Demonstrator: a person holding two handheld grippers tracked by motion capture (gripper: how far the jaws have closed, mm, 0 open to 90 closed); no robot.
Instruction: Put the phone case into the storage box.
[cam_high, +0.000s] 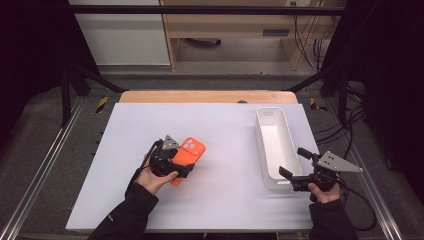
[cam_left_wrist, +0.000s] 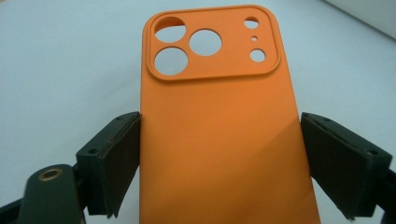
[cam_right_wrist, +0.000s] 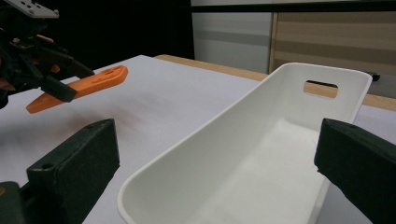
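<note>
At the left of the desk (cam_high: 120, 200), the left gripper (cam_high: 176, 167) has its jaws set wide and clamped on an orange phone case (cam_left_wrist: 219, 130) by its two long edges. In the right gripper view the case hangs tilted above the desk surface, camera end raised. Farther right, the right gripper (cam_high: 289, 176) holds its jaws wide apart, gripping nothing, at the near end of a long white bin (cam_right_wrist: 243, 154). What shows of the bin's inside holds nothing.
</note>
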